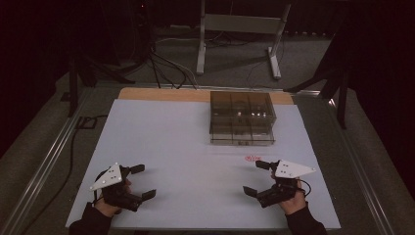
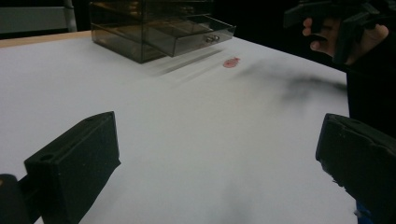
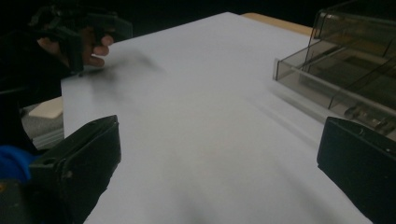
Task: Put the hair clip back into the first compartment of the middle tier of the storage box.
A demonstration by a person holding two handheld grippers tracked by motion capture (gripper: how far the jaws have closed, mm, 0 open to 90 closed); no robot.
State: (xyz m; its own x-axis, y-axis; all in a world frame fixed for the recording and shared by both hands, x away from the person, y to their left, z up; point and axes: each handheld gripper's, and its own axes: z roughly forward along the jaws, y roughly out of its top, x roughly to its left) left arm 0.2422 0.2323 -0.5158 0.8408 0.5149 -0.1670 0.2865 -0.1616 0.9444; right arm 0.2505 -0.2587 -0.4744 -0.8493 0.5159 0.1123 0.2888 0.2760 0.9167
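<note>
While both hands rest low at the near edge of the counter (image 1: pixel 161 142), the left gripper (image 1: pixel 141 182) and the right gripper (image 1: pixel 253 177) have their jaws spread wide and released, with nothing between them. The smoked clear drawer organizer (image 1: pixel 242 117) stands at the far middle of the counter, well apart from both grippers, its lower drawer pulled a little out. A small red mark (image 1: pixel 253 158) lies between it and the right gripper. The surface is white; behind are cables and a metal frame (image 1: pixel 240 29) on grey floor.
</note>
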